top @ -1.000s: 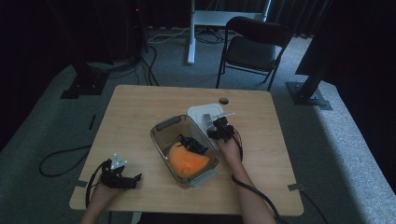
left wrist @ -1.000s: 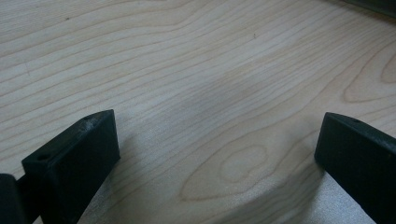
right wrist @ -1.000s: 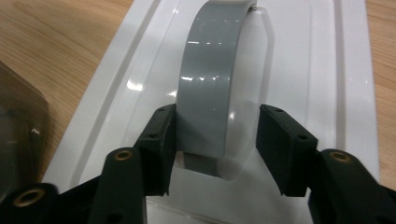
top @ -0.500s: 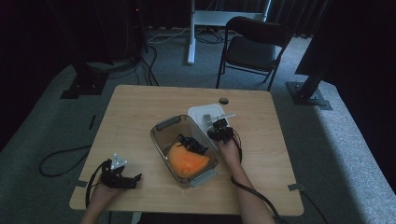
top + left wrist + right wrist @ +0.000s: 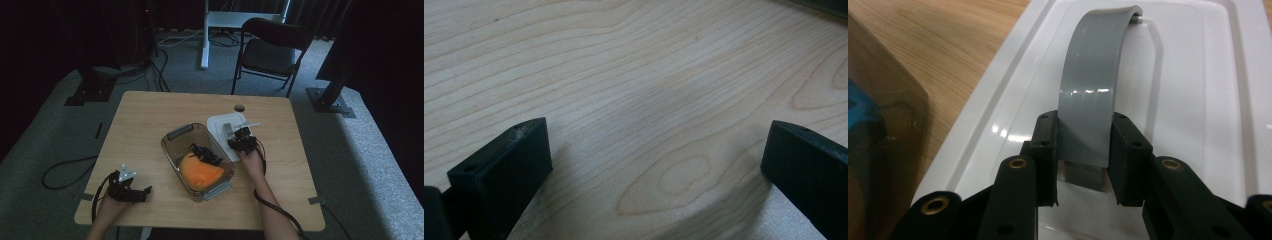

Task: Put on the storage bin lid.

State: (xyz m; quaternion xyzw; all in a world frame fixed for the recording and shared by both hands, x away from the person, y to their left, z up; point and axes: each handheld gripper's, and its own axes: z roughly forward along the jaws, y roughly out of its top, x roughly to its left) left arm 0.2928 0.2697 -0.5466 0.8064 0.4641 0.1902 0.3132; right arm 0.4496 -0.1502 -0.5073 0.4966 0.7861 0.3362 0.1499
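We see the right gripper [image 5: 1083, 145] with its fingers [image 5: 1045, 142] clenched on the grey handle [image 5: 1093, 85] of the white lid [image 5: 1198, 100], the strip squeezed between them.

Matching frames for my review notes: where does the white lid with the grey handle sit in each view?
High view: white lid right of centre, beside the clear container, under the right gripper.
Right gripper view: lid fills the middle and right, its grey handle clamped between the jaws.
Left gripper view: not in it.
Shared landmark: the wooden table.
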